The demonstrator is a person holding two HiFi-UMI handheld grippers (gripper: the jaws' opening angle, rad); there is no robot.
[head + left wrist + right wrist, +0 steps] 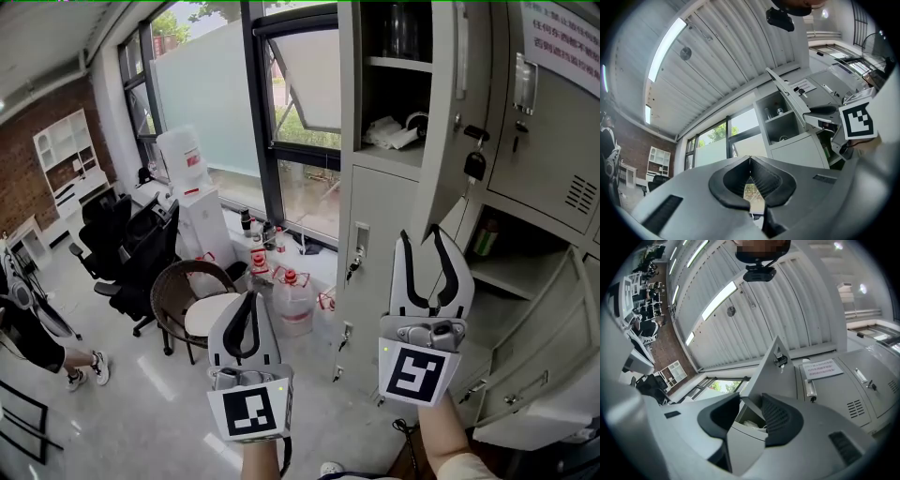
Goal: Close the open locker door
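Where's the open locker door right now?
The open locker door stands upper right in the head view, swung out from the top compartment, its lower corner just above the right claw.

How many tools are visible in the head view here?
2. The left tool sits low at centre, jaws together, empty. The right tool is raised beside it, jaws apart, with the edge of the open locker door between them. None seems hidden.

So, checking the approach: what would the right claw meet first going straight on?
Probably the edge of the open locker door, seen between the jaws of the right claw; depth is unclear.
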